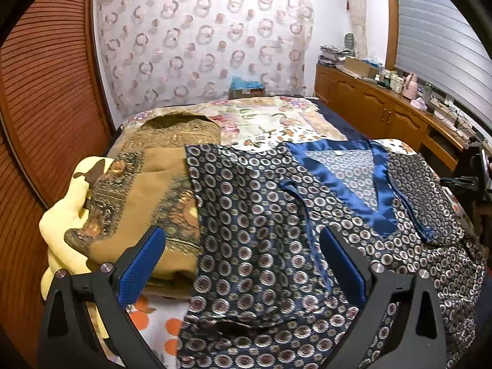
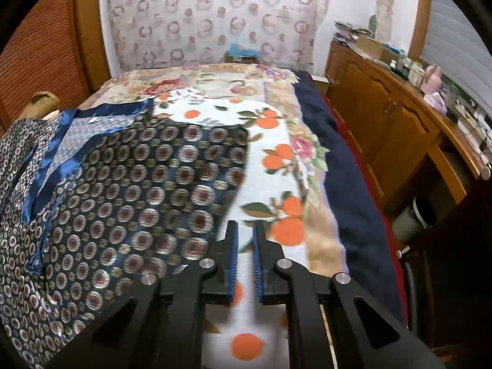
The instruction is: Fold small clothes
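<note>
1. The top [image 1: 261,230] is a dark blue shirt with ring dots. It lies flat on the bed [image 1: 270,117], spread out wide.
2. Its blue V neck [image 1: 347,172] sits at the far end, toward 12 o'clock. Its bottom edge is close to the camera, at 6 o'clock. So the long way of the top runs from 6 to 12.
3. The left tongs [image 1: 243,255] are wide open and hold nothing. They hang right over the near left part of the top. One blue pad [image 1: 141,267] is over the left edge.
4. The right tongs [image 2: 245,255] are almost shut, with just a thin gap. Nothing is in them. They are over the bare sheet with oranges [image 2: 276,160].
5. From the right tongs the top [image 2: 147,184] lies at 9 to 10 o'clock, just beside them.
6. I think the left tongs are nearer, since the cloth is right under them.
7. The right sleeve looks already turned in over the body. The left side looks like the next part to fold, toward 3 o'clock.
8. A brown folded cloth [image 1: 147,190] lies at 10 o'clock, touching the top's left edge. A yellow cloth [image 1: 67,215] is beside it.
</note>
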{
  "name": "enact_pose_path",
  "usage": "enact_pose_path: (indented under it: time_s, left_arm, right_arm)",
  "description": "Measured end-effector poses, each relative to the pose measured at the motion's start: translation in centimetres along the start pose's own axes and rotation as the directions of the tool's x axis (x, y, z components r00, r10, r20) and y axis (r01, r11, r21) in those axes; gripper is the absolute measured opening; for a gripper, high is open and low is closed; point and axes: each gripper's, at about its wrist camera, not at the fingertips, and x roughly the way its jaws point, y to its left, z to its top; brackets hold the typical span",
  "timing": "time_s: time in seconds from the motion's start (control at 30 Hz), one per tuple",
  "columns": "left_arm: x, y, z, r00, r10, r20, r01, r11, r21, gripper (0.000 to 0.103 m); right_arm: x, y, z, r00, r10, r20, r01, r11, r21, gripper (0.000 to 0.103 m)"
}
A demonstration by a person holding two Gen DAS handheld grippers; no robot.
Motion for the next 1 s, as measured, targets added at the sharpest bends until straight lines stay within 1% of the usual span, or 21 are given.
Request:
enact_pose_path:
  time_s: [0.07,0.13,0.17,0.2,0.23,0.27,0.3,0.37,0.4,0.5,0.57,0.6,0.67,0.8,1.0]
  left_arm:
    - [0.3,0.3,0.0,1.0,0.001,0.0,-0.001,1.0,-0.001,0.101]
    - [0.8,0.7,0.2,1.0,-0.001,-0.005,0.001,1.0,-0.003,0.101]
    - [0.9,0.8,0.3,1.0,-0.004,-0.008,0.004,1.0,-0.002,0.096]
    - [1.4,0.9,0.4,1.0,-0.008,-0.016,0.008,1.0,0.001,0.09]
    - [1.5,1.1,0.5,1.0,-0.009,-0.025,0.009,1.0,0.003,0.087]
    - [1.9,1.3,0.6,0.999,-0.009,-0.037,0.009,1.0,0.002,0.079]
    - [2.0,1.6,0.7,0.999,-0.008,-0.045,0.009,1.0,0.002,0.072]
    - [2.7,2.0,1.0,0.998,-0.002,-0.062,0.003,1.0,0.004,0.066]
    - [3.1,2.1,1.1,0.998,0.005,-0.07,-0.005,1.0,0.004,0.065]
    - [4.1,2.8,1.6,0.996,0.029,-0.09,-0.029,1.0,0.004,0.064]
    - [4.9,3.4,2.0,0.994,0.031,-0.105,-0.032,0.999,-0.011,0.062]
    - [5.3,3.6,2.2,0.993,0.028,-0.112,-0.031,0.999,-0.021,0.06]
    - [6.1,4.0,2.5,0.992,0.019,-0.125,-0.024,0.999,-0.033,0.056]
    - [7.7,4.4,3.2,0.989,0.02,-0.148,-0.027,0.999,-0.041,0.045]
    - [9.2,4.9,4.6,0.985,-0.007,-0.17,-0.007,0.997,-0.083,0.045]
  right_arm:
    - [-0.3,-0.4,0.1,1.0,0.011,0.004,-0.011,1.0,0.009,0.008]
    - [-0.9,-0.2,0.2,0.999,0.042,0.025,-0.042,0.999,0.014,0.008]
    - [-1.1,0.0,0.3,0.998,0.056,0.035,-0.056,0.998,0.016,0.014]
    - [-1.1,0.3,0.4,0.997,0.061,0.039,-0.062,0.998,0.018,0.026]
    - [-1.1,0.6,0.5,0.997,0.065,0.041,-0.066,0.998,0.02,0.032]
    - [-1.0,0.9,0.6,0.996,0.072,0.044,-0.073,0.997,0.022,0.039]
    - [-0.8,1.1,0.6,0.996,0.08,0.046,-0.081,0.996,0.024,0.042]
    - [0.0,1.6,0.8,0.995,0.087,0.04,-0.088,0.996,0.022,0.047]
    - [0.4,1.7,0.8,0.996,0.085,0.034,-0.086,0.996,0.021,0.047]
    - [1.5,1.7,0.7,0.997,0.079,0.014,-0.079,0.997,0.024,0.049]
    - [1.4,1.7,0.9,0.996,0.082,0.017,-0.082,0.996,0.024,0.049]
    - [1.4,1.6,0.9,0.996,0.083,0.016,-0.083,0.996,0.022,0.052]
    - [1.5,1.8,0.9,0.996,0.089,0.014,-0.089,0.996,0.012,0.055]
    - [1.6,2.6,0.9,0.998,0.055,0.008,-0.054,0.998,-0.021,0.057]
    - [1.6,2.6,0.8,0.998,0.062,0.01,-0.062,0.998,-0.018,0.058]
